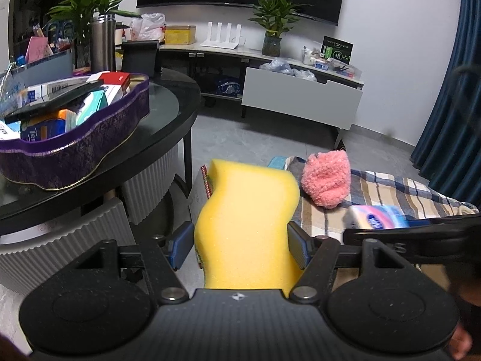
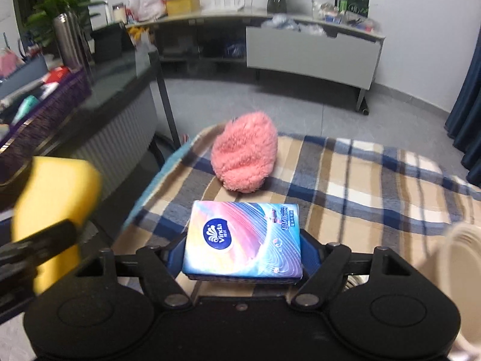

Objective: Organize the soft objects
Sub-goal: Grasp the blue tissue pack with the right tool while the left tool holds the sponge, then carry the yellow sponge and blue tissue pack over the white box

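The left gripper [image 1: 240, 248] clamps a yellow sponge [image 1: 246, 225]. The right gripper [image 2: 242, 251] stands wide around a tissue pack [image 2: 243, 240], grip unclear. Left of the sponge, a purple tin [image 1: 75, 147] holds boxes.

The lower end of the yellow sponge [image 1: 246, 228] was hidden behind the left gripper [image 1: 240, 248] body. A small red-edged item [image 1: 206, 182] behind the sponge showed only as a strip and could not be identified. The tissue pack [image 1: 377, 218] was blurred and partly covered by a dark bar in the left view. In the right view, the right gripper [image 2: 243, 251] pads lay mostly concealed beneath the pack, so contact could not be told. A cream object [image 2: 460, 273] was cut off by the right edge. The purple tin [image 2: 45, 111] was smeared by blur.
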The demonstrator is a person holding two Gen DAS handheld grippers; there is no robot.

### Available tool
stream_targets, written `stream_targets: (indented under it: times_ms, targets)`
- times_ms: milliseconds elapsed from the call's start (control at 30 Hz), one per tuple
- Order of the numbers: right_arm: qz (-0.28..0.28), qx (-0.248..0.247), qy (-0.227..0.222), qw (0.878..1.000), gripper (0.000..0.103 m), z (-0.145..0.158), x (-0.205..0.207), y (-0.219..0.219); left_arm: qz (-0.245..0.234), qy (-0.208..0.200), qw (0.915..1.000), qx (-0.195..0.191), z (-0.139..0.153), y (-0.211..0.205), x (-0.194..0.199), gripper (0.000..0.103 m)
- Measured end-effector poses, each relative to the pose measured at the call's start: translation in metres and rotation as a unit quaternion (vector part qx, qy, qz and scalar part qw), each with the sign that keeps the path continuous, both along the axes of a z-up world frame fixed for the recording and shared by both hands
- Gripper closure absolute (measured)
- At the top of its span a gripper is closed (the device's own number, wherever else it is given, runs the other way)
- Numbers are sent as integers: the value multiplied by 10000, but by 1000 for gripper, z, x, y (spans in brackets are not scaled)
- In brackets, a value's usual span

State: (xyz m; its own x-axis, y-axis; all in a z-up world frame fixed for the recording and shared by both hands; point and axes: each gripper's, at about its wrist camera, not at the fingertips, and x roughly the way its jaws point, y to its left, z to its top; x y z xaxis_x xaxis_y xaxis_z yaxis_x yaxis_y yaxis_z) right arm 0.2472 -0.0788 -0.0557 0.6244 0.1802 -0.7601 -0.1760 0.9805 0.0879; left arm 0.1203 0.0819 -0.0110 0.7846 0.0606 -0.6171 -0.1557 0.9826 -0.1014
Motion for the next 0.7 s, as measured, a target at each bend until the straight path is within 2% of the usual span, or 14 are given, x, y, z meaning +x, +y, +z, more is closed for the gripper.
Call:
stream_targets:
  times_ms: [133,367,700]
  targets:
    - [-58,91,-108,9999,14,21,-29,-10,-42,16,9999,-106,7,-9,-9,36]
    - [-99,156,-378,9991,14,52,-79,-27,-204,-45,9997,158,28,-36,-35,36]
    - [-262,226,-701,9969,14,82,-143,-61,-392,-86,9990,186,44,-67,-73,36]
